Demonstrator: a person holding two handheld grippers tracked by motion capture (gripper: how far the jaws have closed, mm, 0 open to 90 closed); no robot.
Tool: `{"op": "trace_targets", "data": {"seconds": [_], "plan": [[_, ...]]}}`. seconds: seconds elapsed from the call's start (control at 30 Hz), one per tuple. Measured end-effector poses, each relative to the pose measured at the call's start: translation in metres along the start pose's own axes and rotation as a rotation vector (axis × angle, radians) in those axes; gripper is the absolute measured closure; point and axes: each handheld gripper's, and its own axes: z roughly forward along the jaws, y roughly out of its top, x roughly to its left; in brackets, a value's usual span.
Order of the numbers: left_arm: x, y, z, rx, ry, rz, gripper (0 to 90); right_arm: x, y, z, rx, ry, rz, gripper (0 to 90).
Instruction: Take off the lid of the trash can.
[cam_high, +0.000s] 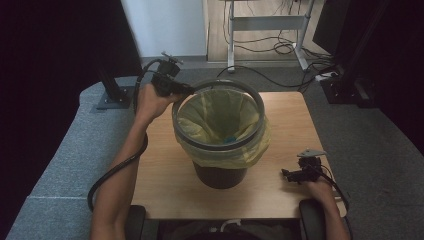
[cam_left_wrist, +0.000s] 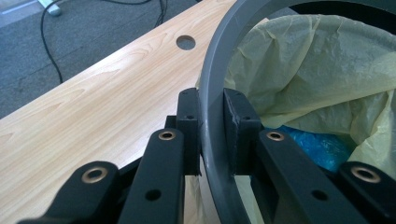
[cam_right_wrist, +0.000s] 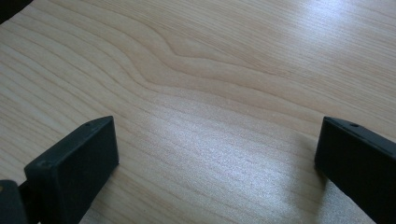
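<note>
Left tongs (cam_left_wrist: 212, 135) pinch the grey ring (cam_left_wrist: 215, 93) of the bin, one jaw outside, one inside against the yellow bag (cam_left_wrist: 317, 74). Right tongs (cam_right_wrist: 217, 154) spread wide, nothing between, low over the wooden counter (cam_right_wrist: 210, 70), well apart from the bin (cam_high: 220, 175). Blue item (cam_left_wrist: 317, 147) in the bag partly hidden. Grey carpet (cam_high: 365, 140) beyond, cables at the far wall.

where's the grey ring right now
In the high view the grey ring sits tilted on top of the bin at table centre, over the yellow bag, its far-left edge clamped by the left gripper.
</note>
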Motion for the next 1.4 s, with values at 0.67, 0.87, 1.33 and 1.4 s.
{"op": "trace_targets", "data": {"seconds": [0.67, 0.87, 1.33, 1.4], "plan": [[0.027, -0.024, -0.026, -0.009, 0.042, -0.080, 77.6, 0.000, 0.000, 0.000, 0.000, 0.001, 0.000, 0.0], [0.035, -0.031, -0.034, -0.015, 0.059, -0.101, 77.5, 0.000, 0.000, 0.000, 0.000, 0.001, -0.001, 0.0], [0.056, -0.059, -0.051, -0.013, 0.092, -0.158, 77.4, 0.001, 0.000, 0.000, -0.002, 0.003, -0.002, 0.0], [0.059, -0.064, -0.054, -0.017, 0.095, -0.165, 77.4, 0.001, 0.000, 0.000, -0.002, 0.003, -0.002, 0.0]]}}
